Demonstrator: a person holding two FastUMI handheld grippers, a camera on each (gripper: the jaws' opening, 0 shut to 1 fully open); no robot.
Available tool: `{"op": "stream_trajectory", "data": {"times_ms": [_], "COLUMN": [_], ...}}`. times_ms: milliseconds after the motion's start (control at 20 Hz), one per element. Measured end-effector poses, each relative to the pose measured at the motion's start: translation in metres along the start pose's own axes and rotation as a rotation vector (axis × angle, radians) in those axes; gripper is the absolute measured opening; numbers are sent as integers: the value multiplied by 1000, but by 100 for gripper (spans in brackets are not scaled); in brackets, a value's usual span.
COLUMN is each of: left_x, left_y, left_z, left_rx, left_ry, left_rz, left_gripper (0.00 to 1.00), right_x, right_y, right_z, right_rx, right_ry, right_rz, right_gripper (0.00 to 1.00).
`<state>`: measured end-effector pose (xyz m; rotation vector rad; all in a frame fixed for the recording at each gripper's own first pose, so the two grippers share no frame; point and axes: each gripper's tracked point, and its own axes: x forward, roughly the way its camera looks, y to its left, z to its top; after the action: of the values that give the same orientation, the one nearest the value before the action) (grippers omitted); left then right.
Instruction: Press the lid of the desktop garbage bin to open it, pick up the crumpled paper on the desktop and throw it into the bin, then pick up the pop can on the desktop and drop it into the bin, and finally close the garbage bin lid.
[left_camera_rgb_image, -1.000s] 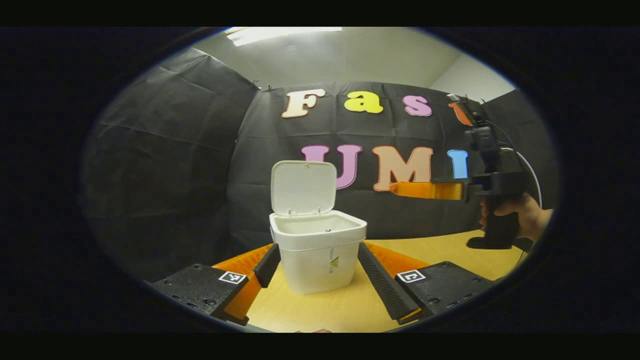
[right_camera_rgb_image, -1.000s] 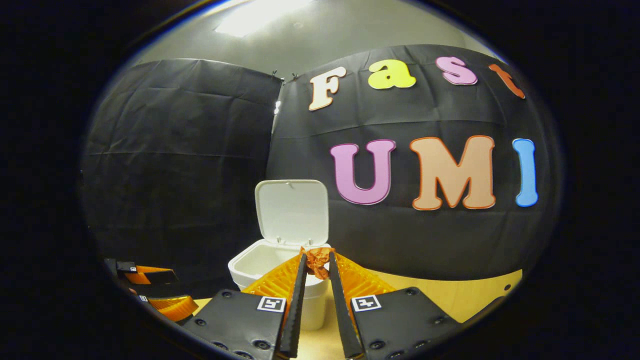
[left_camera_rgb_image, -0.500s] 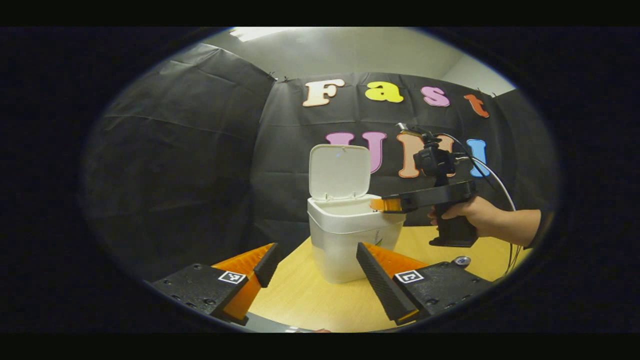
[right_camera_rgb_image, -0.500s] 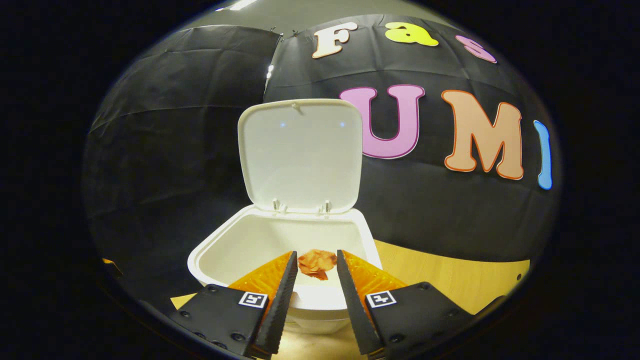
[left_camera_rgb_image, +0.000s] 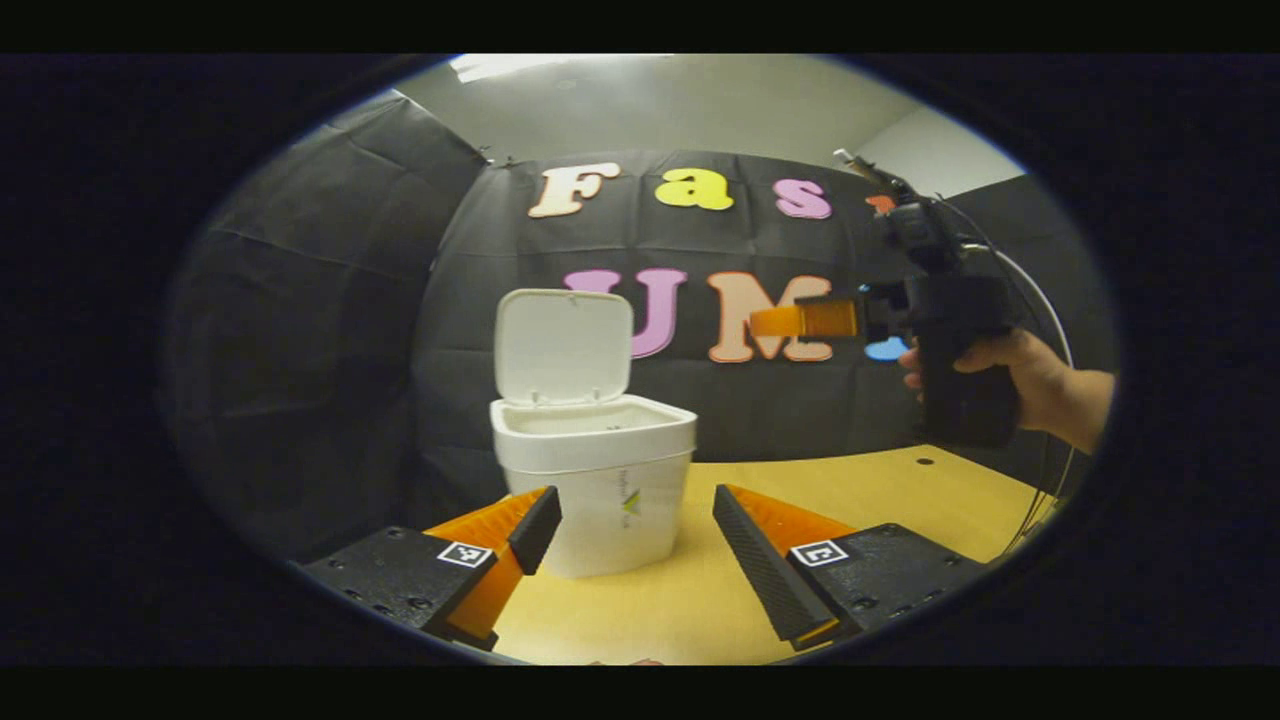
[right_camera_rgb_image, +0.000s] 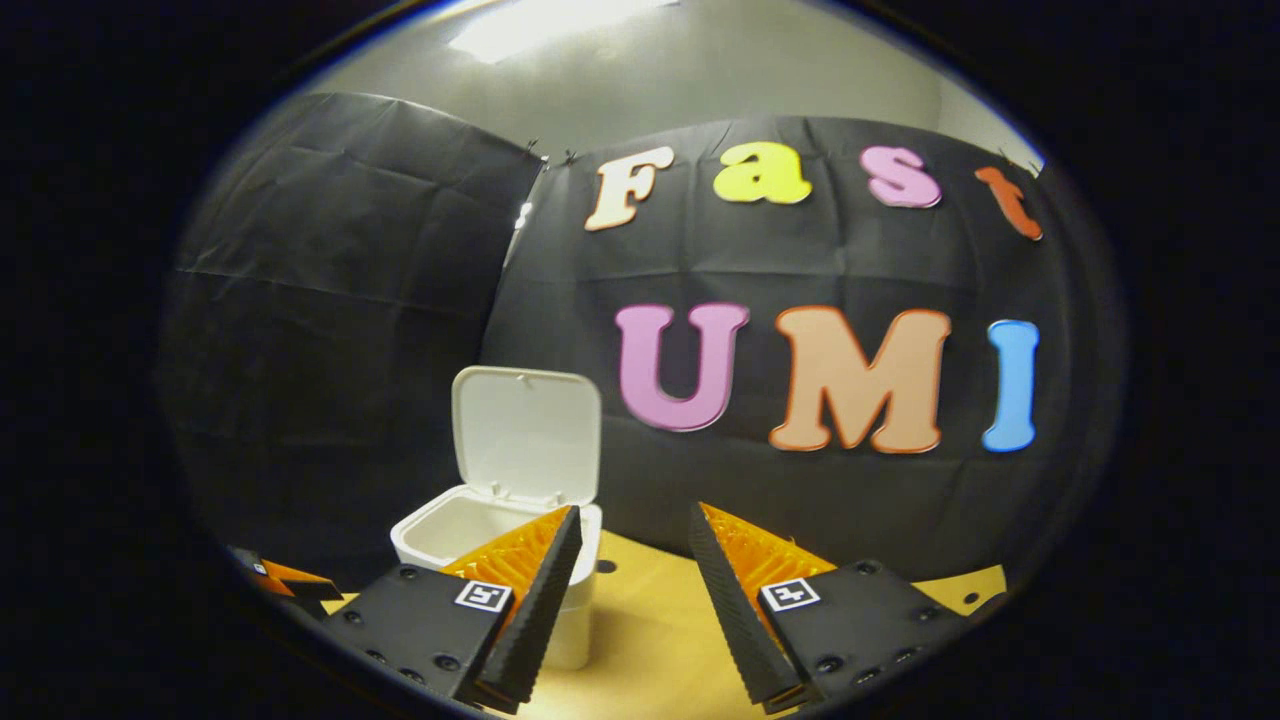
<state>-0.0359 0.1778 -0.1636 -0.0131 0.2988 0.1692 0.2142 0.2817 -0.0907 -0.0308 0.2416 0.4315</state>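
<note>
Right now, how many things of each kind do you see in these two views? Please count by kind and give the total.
Garbage bin, white, lid raised: 1
Grippers, left gripper and right gripper, both open and holding nothing: 2
Hand holding the right gripper: 1
Wooden table: 1
Total: 5

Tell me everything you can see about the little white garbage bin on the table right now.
The garbage bin is a small white, plastic-looking tub with rounded corners and a thicker rim band. It stands upright on the wooden table. Its hinged lid is open, standing nearly vertical at the back. A small printed mark sits on its front wall. Nothing grips it; its contents cannot be seen.
</note>
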Motion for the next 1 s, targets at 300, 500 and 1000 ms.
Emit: {"op": "stream_trajectory", "data": {"times_ms": [300,500,1000], "left_x": [15,33,88], "left_y": [-122,-164,-181], "left_z": [-51,-104,-220], "left_rx": [12,27,29], "left_ry": [46,95,292], "left_rz": [-172,-165,-24], "left_gripper": [92,94,95], "right_x": [-136,-216,-307], "right_y": [-144,-213,-305], "right_z": [13,-9,-60], "right_rx": [-35,-18,-92], "right_ry": [-100,-76,88], "right_rz": [-269,-409,-579], "right_gripper": [96,96,96]}}
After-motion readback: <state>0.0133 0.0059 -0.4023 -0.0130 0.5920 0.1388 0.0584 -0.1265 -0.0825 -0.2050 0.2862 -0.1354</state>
